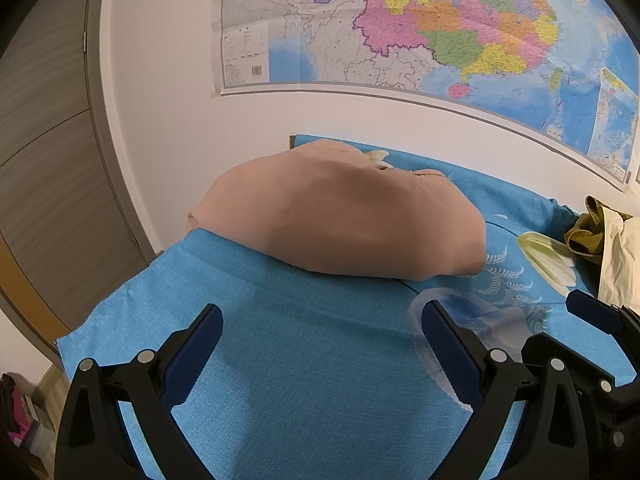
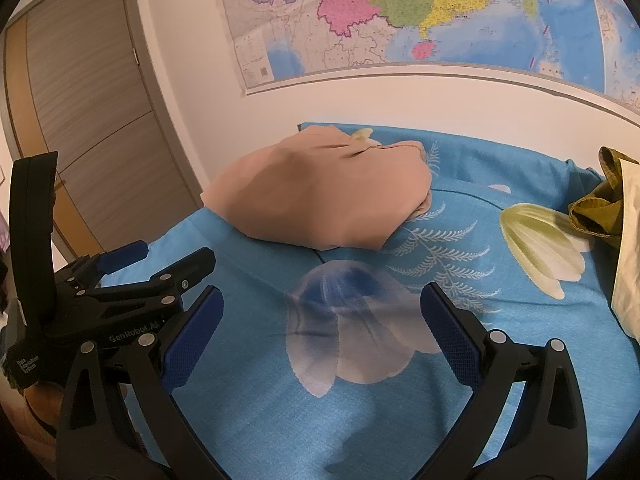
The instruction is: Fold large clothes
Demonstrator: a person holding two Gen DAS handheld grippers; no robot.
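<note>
A beige garment lies folded in a compact bundle on the blue flowered sheet, towards the far left corner by the wall; it also shows in the right wrist view. My left gripper is open and empty, a little above the sheet, short of the bundle. My right gripper is open and empty, over the white flower print. The left gripper shows at the left of the right wrist view.
More clothes, an olive one and a cream one, are piled at the right edge of the bed. A map hangs on the white wall behind. A wooden door stands at the left. The sheet's edge drops off at the left.
</note>
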